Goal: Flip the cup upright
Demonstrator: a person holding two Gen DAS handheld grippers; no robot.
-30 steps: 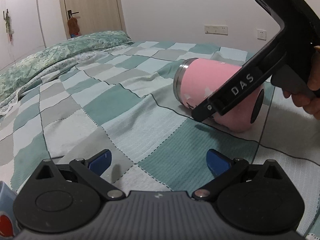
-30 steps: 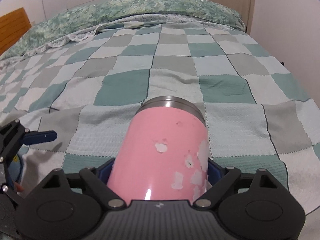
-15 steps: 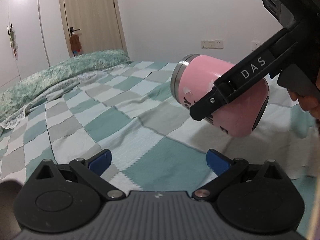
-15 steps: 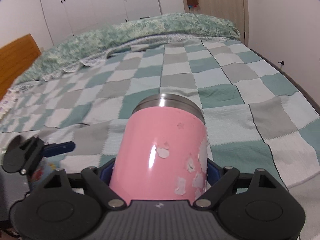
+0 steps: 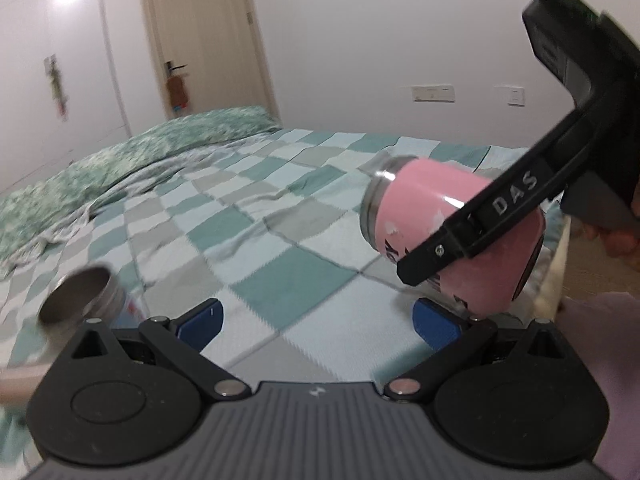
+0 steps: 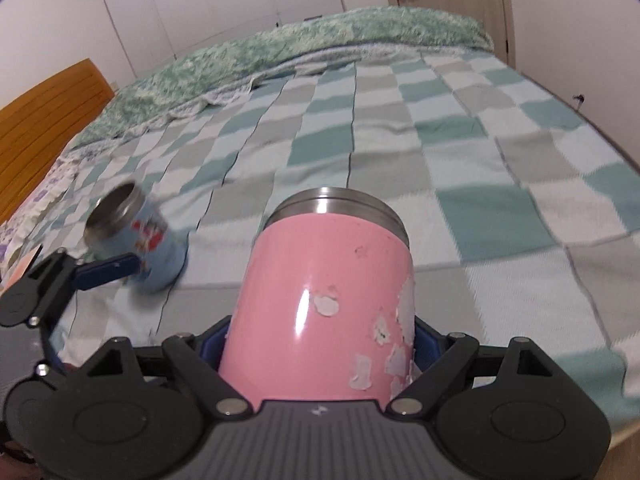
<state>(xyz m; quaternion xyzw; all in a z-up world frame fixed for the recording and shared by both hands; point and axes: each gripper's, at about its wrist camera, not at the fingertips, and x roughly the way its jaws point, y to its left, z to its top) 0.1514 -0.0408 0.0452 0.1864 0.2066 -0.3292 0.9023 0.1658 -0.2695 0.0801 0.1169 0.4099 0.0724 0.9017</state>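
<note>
My right gripper [image 6: 320, 344] is shut on a pink cup [image 6: 324, 296] with a steel rim and peeling paint. It holds the cup off the bed, tilted, mouth pointing away. In the left wrist view the pink cup [image 5: 432, 204] hangs at the right above the bedspread, clamped by the right gripper [image 5: 452, 248]. My left gripper [image 5: 316, 316] is open and empty, low over the bed. A second, light-blue cup [image 6: 152, 240] with a steel rim sits tilted on the bed at the left, just beyond the left gripper's fingertip [image 6: 108, 268]; it also shows in the left wrist view [image 5: 80, 292].
A green, grey and white checkered bedspread [image 6: 440, 152] covers the bed. A green patterned quilt [image 6: 320, 36] is bunched at the far end. A wooden headboard [image 6: 44, 116] is at the left. The bed edge [image 6: 600, 128] runs along the right, near the wall.
My right gripper has lifted the pink cup off the bed and tipped its mouth upward. My left gripper has shifted, and the light-blue cup has come into both views.
</note>
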